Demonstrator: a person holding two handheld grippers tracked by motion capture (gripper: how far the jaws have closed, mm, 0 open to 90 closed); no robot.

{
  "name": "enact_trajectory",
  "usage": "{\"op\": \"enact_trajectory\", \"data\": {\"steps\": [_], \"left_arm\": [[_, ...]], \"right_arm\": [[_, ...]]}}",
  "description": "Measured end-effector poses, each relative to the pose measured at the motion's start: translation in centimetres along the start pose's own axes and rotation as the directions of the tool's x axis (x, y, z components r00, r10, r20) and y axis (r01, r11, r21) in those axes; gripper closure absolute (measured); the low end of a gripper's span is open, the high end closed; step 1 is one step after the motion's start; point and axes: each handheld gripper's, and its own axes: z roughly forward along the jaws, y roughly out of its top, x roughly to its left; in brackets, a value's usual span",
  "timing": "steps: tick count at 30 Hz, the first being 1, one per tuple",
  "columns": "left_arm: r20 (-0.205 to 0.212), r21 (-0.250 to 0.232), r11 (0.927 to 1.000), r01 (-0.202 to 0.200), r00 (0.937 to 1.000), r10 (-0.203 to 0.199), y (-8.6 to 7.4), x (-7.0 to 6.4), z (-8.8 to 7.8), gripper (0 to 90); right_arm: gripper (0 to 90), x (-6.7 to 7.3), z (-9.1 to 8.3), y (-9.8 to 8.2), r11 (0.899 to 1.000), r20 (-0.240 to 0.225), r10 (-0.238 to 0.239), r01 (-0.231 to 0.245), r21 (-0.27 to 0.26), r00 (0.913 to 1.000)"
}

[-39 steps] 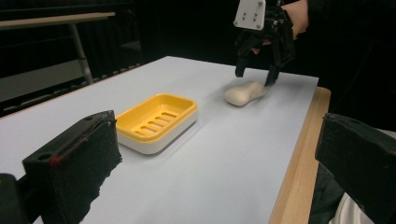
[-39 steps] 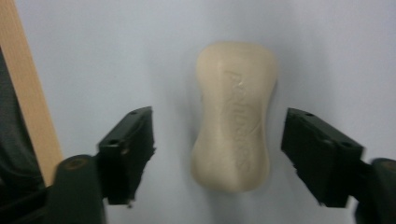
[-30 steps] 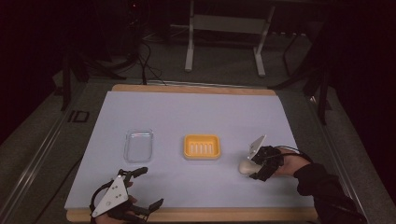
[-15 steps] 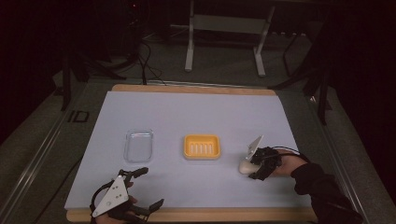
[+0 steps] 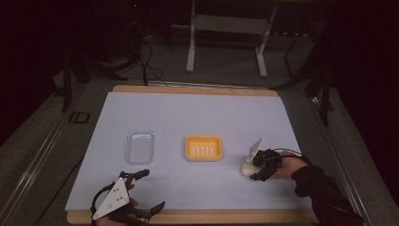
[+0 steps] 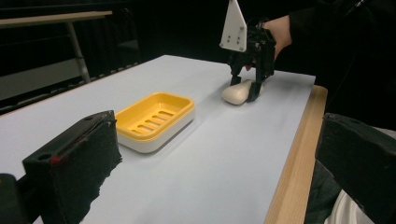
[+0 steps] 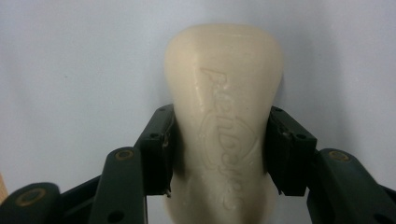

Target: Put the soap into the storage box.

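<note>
One cream soap bar [image 7: 223,126] lies flat on the desk [image 5: 197,113], right of the yellow soap dish [image 5: 203,148] and near it, not touching. Raised writing runs along the bar's top in the right gripper view (a looping script logo, letters too soft to read).

The right hand-held gripper [image 5: 254,165] has just been closing, and its jaws now press both long sides of the soap bar, which sits between them; the bar is clamped but rests on the desk surface in the left gripper view, where the right hand-held gripper [image 6: 247,86] comes down on it from above with its white three-cornered plate [image 6: 234,28] upright.

One yellow soap dish, empty, with a row of drain slots in its floor (five slots countable in the high view) and a white base under it in the left gripper view [image 6: 154,119]. One clear plastic tray [image 5: 139,146] left of the dish, well apart from it, empty.

The left hand-held gripper [image 5: 149,190] sits at the near left edge of the desk, jaws spread wide with nothing between them, away from all three items.

No printed labels readable on the dish or tray.
</note>
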Motion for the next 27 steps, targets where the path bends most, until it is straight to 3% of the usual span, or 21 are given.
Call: {"op": "enact_trajectory", "data": {"steps": [5,10,18,23,27], "left_arm": [[0.000,-0.001,1.0000,0.002,1.0000,-0.002,0.0,0.0,0.0,0.0],[-0.001,0.000,1.0000,0.003,1.0000,-0.003,0.0,0.1,0.0,0.0],[-0.001,0.000,1.0000,0.004,1.0000,-0.004,0.0,0.1,0.1,0.0],[-0.001,0.001,1.0000,0.005,1.0000,-0.005,0.0,0.1,0.0,0.0],[0.000,0.002,1.0000,0.004,1.0000,-0.004,0.0,0.0,0.1,0.0]], "right_arm": [[49.2,0.1,0.0,-0.2,1.000,0.000,0.010,-0.010,-0.012,0.9999],[49.5,-0.1,0.0,0.6,0.998,-0.008,0.041,-0.041,0.047,0.9991],[49.6,-0.3,-0.8,0.5,0.998,-0.030,0.014,-0.012,0.056,0.9995],[49.6,-0.3,-1.5,0.5,0.998,-0.018,-0.001,0.002,0.055,0.9998],[49.6,-0.3,-2.4,0.5,0.998,-0.006,-0.041,0.042,0.043,0.9991]]}}
